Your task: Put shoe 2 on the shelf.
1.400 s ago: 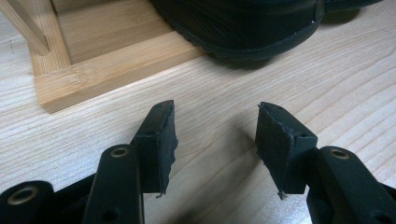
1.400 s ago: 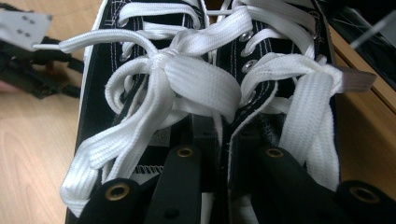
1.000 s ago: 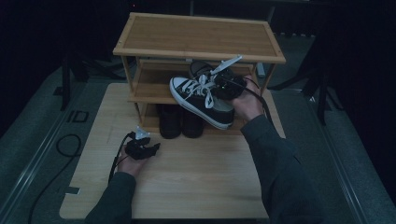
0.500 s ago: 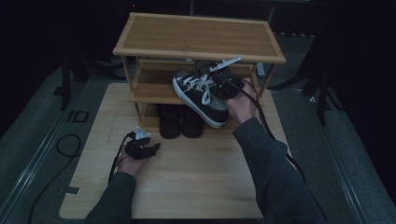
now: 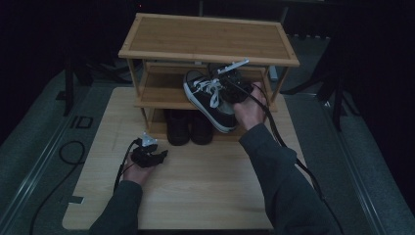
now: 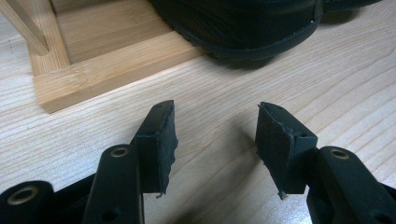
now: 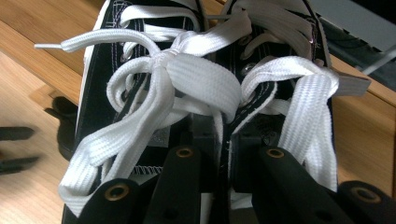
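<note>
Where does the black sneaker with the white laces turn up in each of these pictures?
High view: the sneaker hangs tilted at the middle shelf of the wooden rack, held by the right gripper.
Left gripper view: it is not in this picture; the dark shoe at the top is one from the bottom shelf.
Right gripper view: it spreads across the picture, laces up close.
Shared landmark: the wooden rack.

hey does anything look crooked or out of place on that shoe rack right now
Yes. The black-and-white sneaker sits tilted across the middle shelf, its toe hanging past the front edge, with the right gripper clamped on it. The dark shoes on the shelf below stand straight.
</note>
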`<state>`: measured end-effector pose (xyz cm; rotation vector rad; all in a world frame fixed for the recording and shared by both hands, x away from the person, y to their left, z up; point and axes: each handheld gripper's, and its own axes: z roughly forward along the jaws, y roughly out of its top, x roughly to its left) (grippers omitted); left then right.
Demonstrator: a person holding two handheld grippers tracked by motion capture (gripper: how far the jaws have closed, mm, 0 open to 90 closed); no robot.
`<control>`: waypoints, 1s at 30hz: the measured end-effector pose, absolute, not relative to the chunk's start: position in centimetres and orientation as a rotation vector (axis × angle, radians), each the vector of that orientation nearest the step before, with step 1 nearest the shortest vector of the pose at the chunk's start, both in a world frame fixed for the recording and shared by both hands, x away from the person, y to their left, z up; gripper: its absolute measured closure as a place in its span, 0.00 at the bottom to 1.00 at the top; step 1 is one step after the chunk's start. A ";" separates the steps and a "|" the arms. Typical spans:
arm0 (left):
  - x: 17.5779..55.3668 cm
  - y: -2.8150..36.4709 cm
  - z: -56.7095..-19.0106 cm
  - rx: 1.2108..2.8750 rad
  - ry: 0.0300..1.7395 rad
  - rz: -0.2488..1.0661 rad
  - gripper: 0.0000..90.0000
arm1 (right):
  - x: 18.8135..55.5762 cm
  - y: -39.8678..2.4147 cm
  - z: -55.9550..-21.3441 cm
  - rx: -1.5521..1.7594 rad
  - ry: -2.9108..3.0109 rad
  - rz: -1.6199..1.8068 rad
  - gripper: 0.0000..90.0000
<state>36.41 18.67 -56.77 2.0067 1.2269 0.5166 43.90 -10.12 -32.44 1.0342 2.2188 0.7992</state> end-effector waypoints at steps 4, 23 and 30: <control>36.4 18.7 -56.8 2.007 1.226 0.516 0.53 | 43.9 -10.2 -32.4 1.028 2.210 0.785 0.84; 36.4 18.6 -56.8 2.006 1.227 0.518 0.53 | 43.6 -12.0 -31.2 0.959 2.264 0.836 0.67; 36.3 18.6 -56.8 2.009 1.226 0.521 0.53 | 43.0 -13.1 -30.6 0.880 2.255 0.932 0.72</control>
